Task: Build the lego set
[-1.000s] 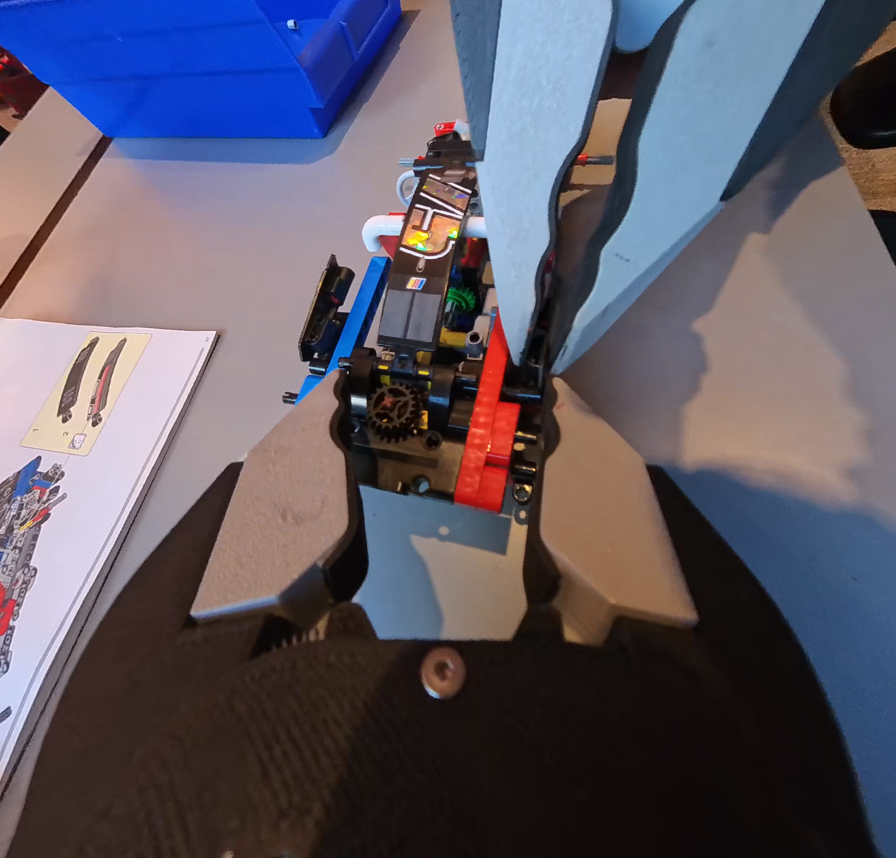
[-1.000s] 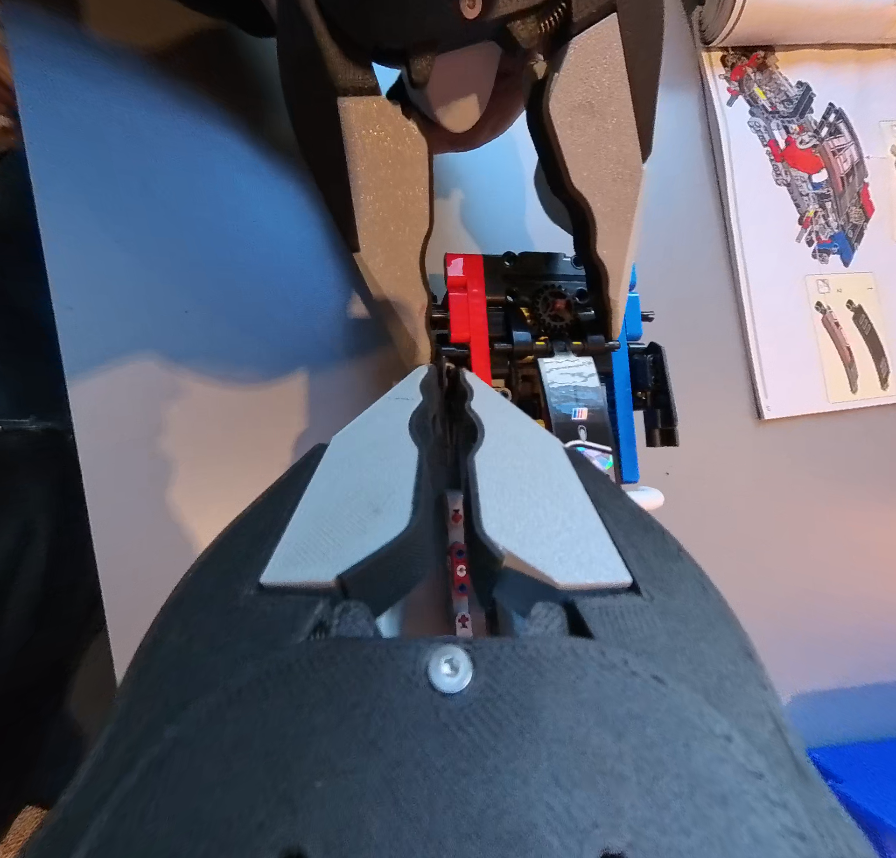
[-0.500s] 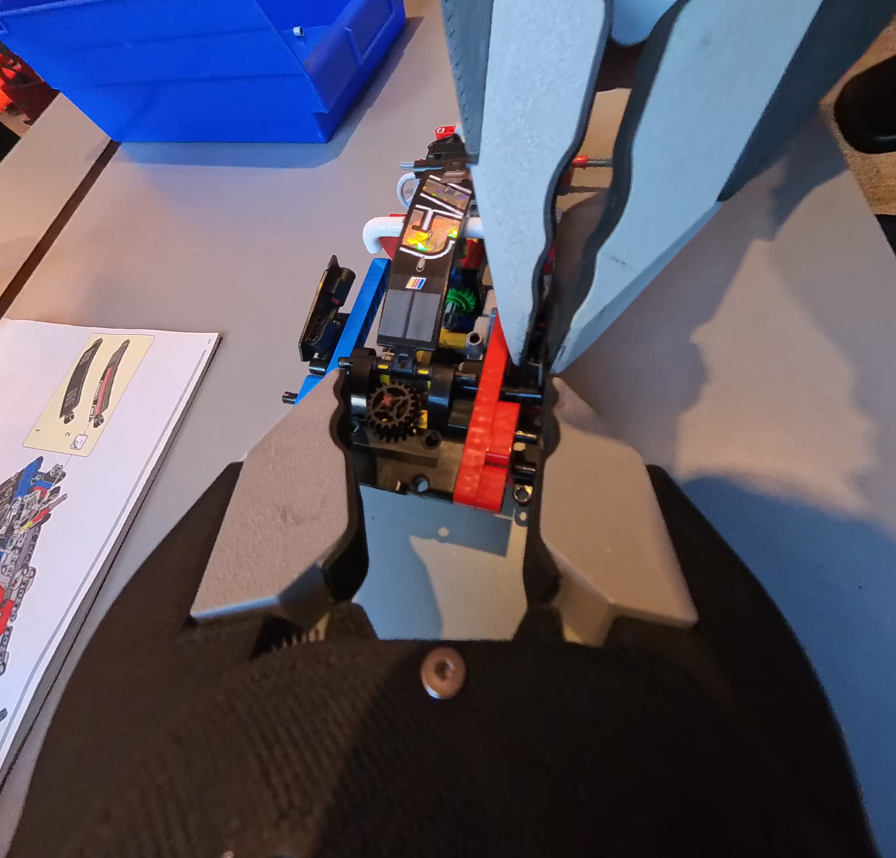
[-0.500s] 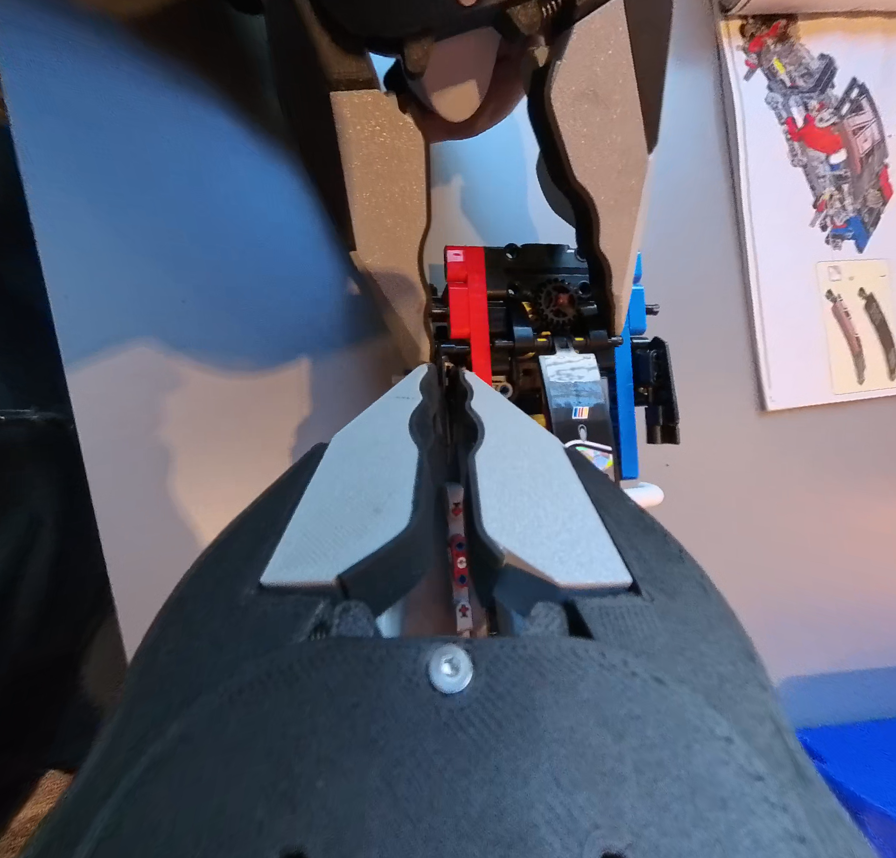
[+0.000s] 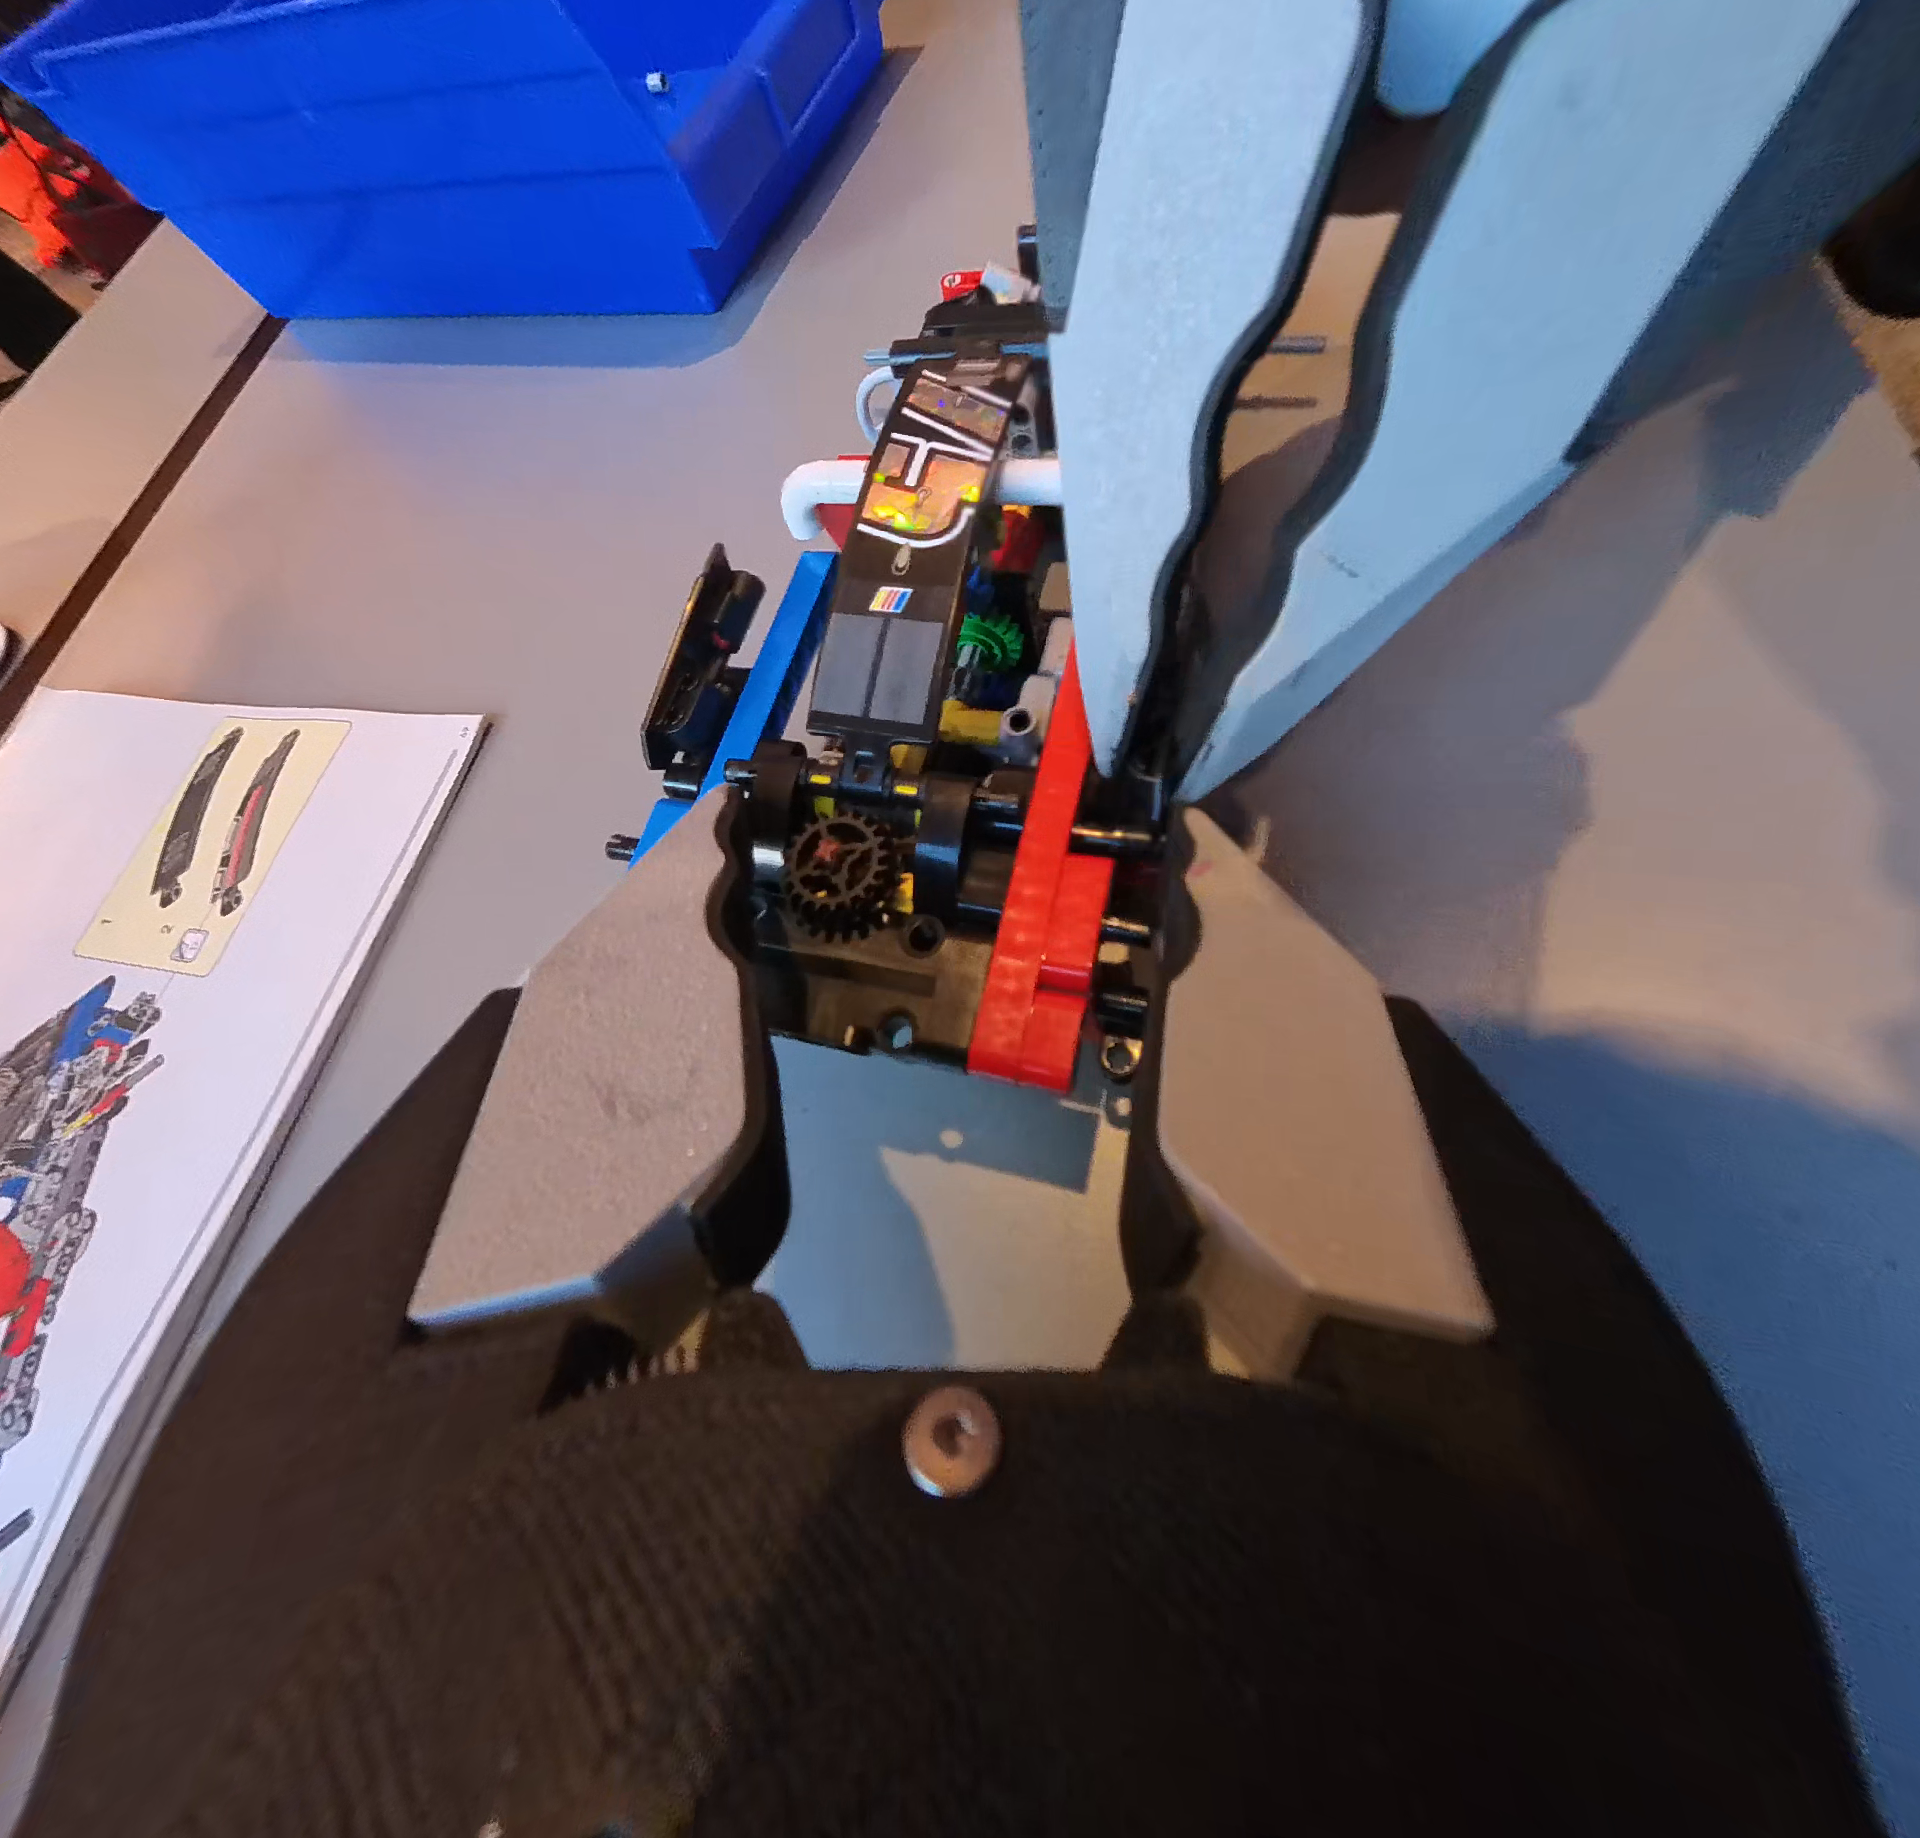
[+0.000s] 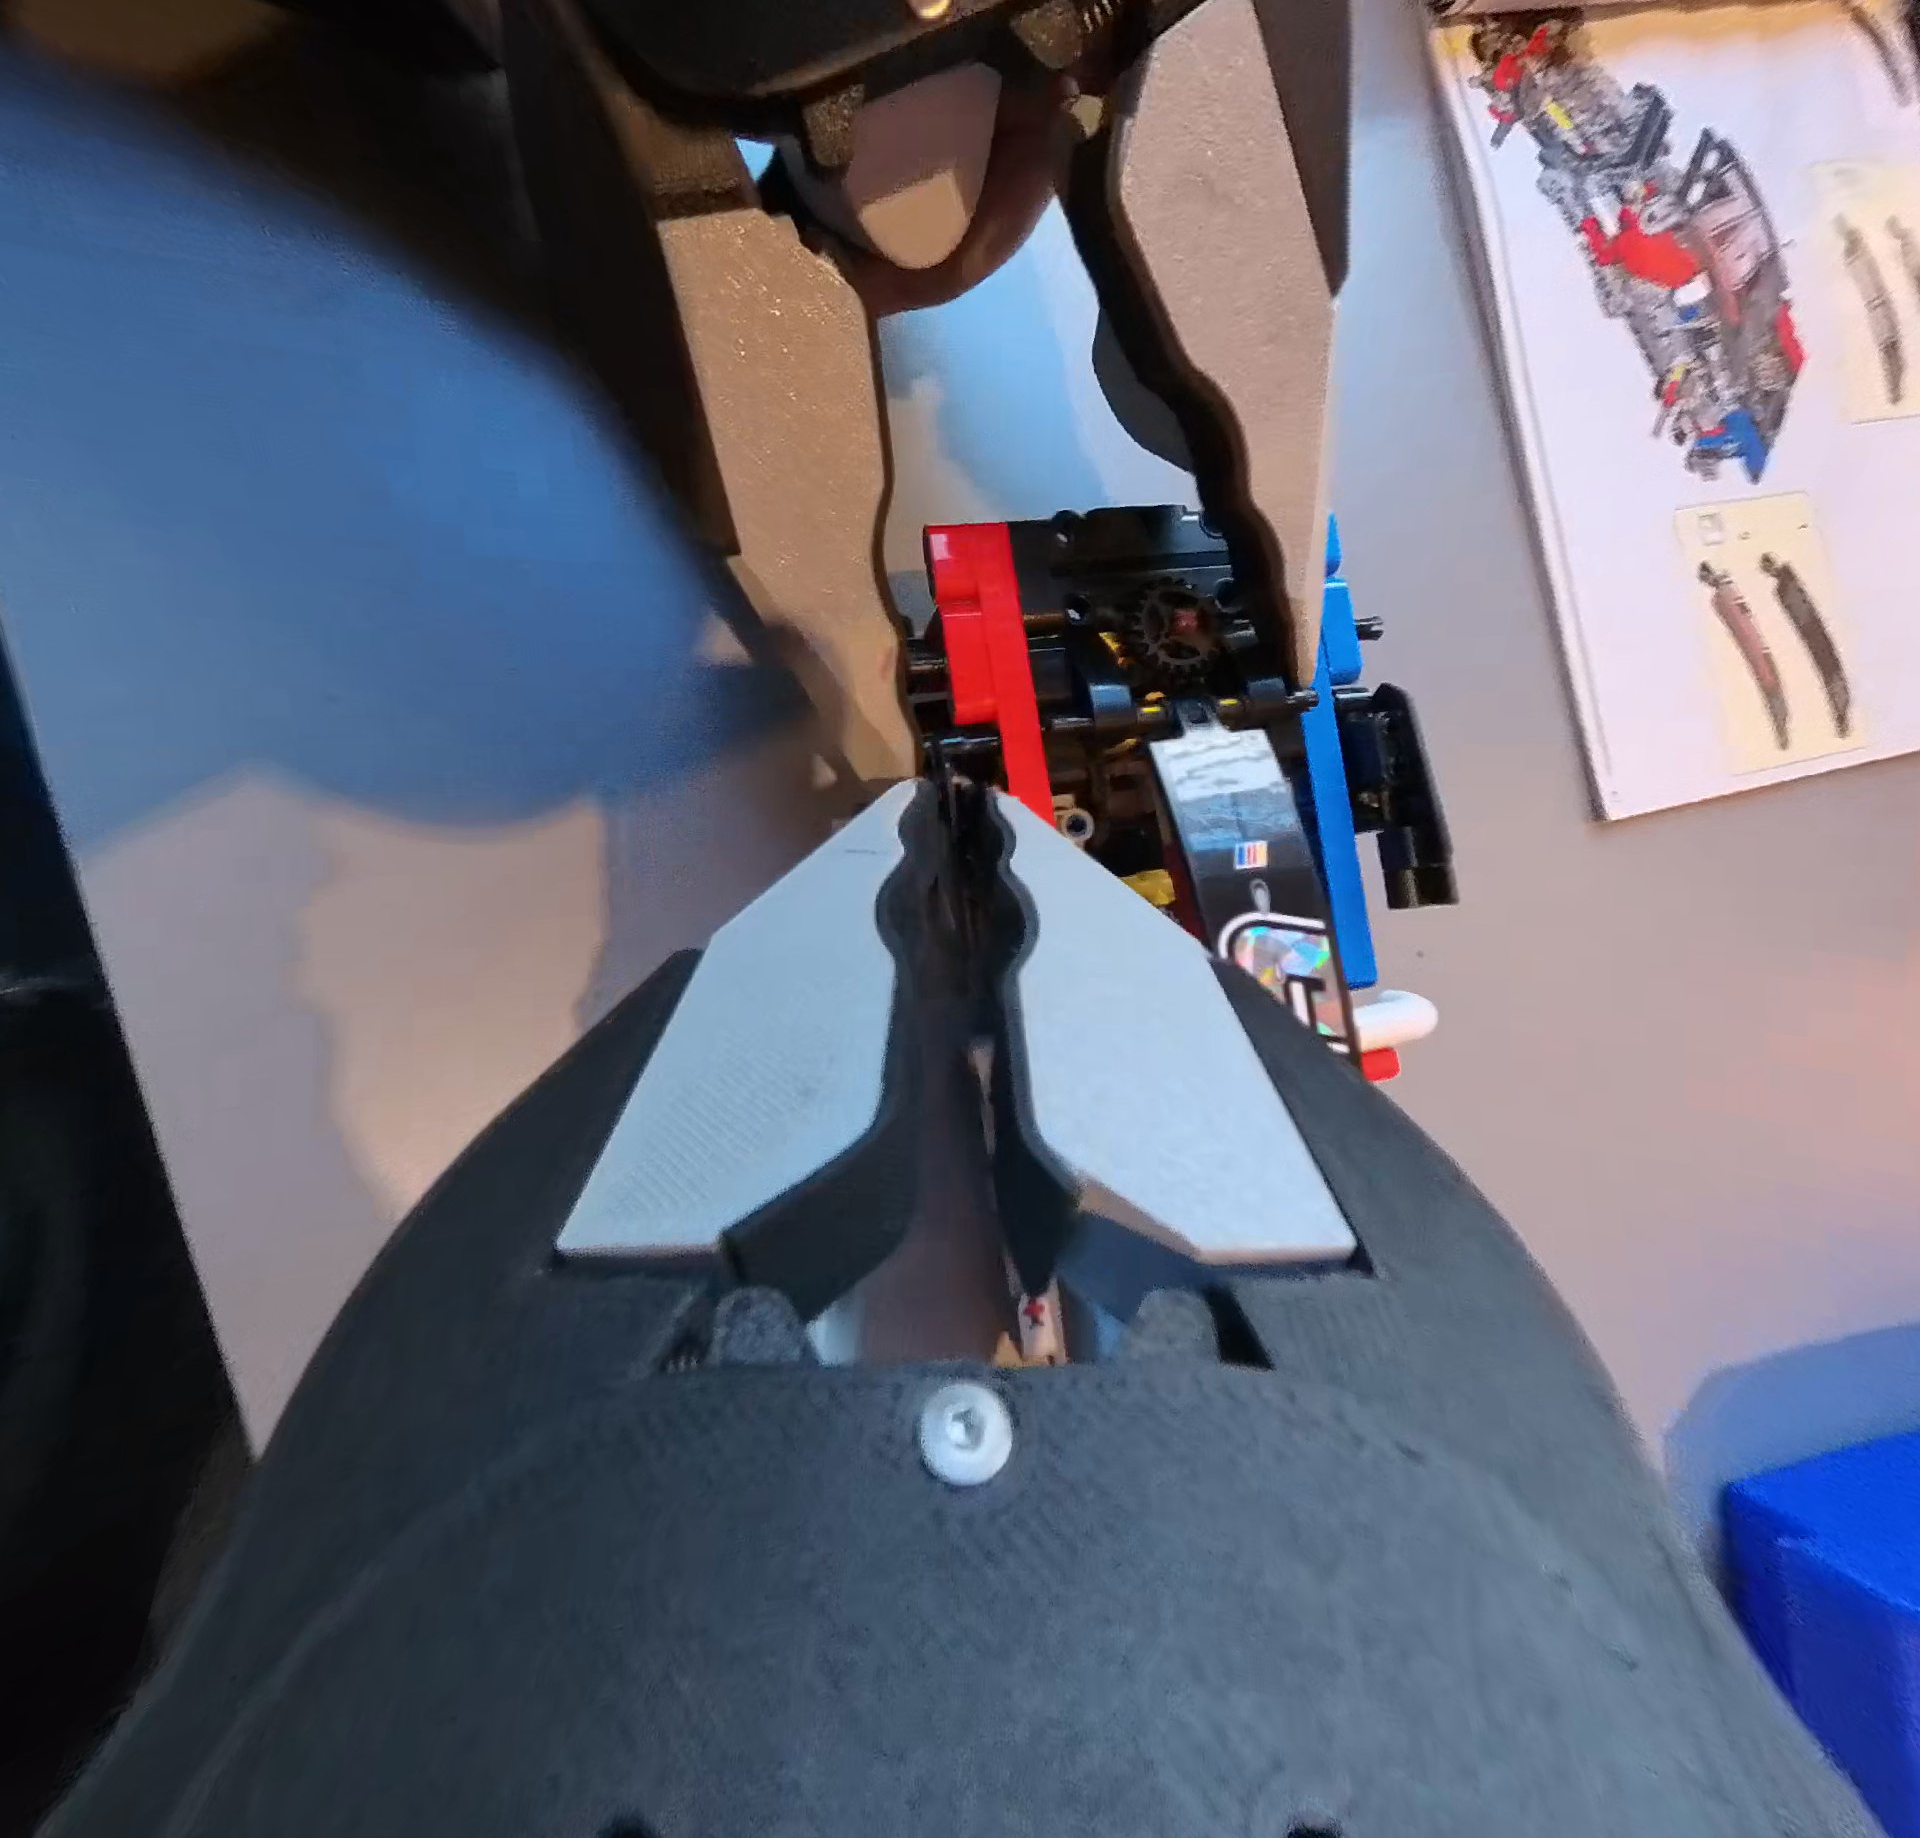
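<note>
Red, blue and black bricks are already joined into a long, half-built lego car (image 5: pixel 935 749) that sits on the grey table (image 5: pixel 416 500). The left gripper (image 5: pixel 951 915) is clamped on the near end of the car, one finger on each side, by the black gear (image 5: pixel 842 869) and the red beam (image 5: pixel 1039 905). The right gripper (image 6: pixel 961 801) is pinched together on a thin dark piece (image 6: pixel 961 853) right beside the red beam, so I think this piece is being pushed onto that side. A black panel with a shiny sticker (image 5: pixel 920 541) is already on top. The open instruction book (image 5: pixel 208 936) shows a much bigger car, so a lot of building looks left to do. The thin piece is mostly hidden between the fingers, and I cannot tell its shape or if it has clicked in. The far end of the car is behind the right gripper. The blue bin (image 5: pixel 468 105) is cut off, and I cannot see what is inside.
</note>
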Available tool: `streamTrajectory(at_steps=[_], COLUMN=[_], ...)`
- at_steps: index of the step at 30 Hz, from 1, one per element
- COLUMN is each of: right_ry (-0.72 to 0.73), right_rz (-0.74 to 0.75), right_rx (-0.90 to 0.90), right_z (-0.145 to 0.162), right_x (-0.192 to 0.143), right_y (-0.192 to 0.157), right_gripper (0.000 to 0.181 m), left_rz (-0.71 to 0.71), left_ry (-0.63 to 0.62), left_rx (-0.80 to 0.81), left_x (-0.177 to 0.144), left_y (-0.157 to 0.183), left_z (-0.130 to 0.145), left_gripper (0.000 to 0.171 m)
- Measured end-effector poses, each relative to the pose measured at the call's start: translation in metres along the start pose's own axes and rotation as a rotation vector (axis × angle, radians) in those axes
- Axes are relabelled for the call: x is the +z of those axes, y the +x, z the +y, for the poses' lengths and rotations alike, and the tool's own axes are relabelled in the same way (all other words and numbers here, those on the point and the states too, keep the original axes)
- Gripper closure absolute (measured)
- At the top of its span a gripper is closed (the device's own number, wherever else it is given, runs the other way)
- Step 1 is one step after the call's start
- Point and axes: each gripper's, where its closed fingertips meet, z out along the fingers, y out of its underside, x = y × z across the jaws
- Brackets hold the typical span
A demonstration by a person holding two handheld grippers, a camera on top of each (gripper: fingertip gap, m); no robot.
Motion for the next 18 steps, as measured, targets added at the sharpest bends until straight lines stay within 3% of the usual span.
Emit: streamTrajectory(at_steps=[6,14,18], right_ry=[0.017,-0.016,0.025], right_rz=[0.102,-0.068,-0.165], right_rx=[-0.045,0.081,0.167], right_z=[0.0014,0.0024,-0.0038], right_x=[-0.0005,-0.0024,-0.0068], right_y=[0.0012,0.0006,0.0055], right_gripper=[0.177,0.176,0.176], left_rz=[-0.020,-0.022,0.006], left_ry=[-0.005,-0.001,0.044], left_rx=[0.013,-0.011,-0.101], left_x=[0.0011,0.0016,0.0011], left_y=[-0.0004,-0.0003,0.0001], left_z=[0.0004,-0.0012,-0.0065], left_gripper=[0.096,0.096,0.097])
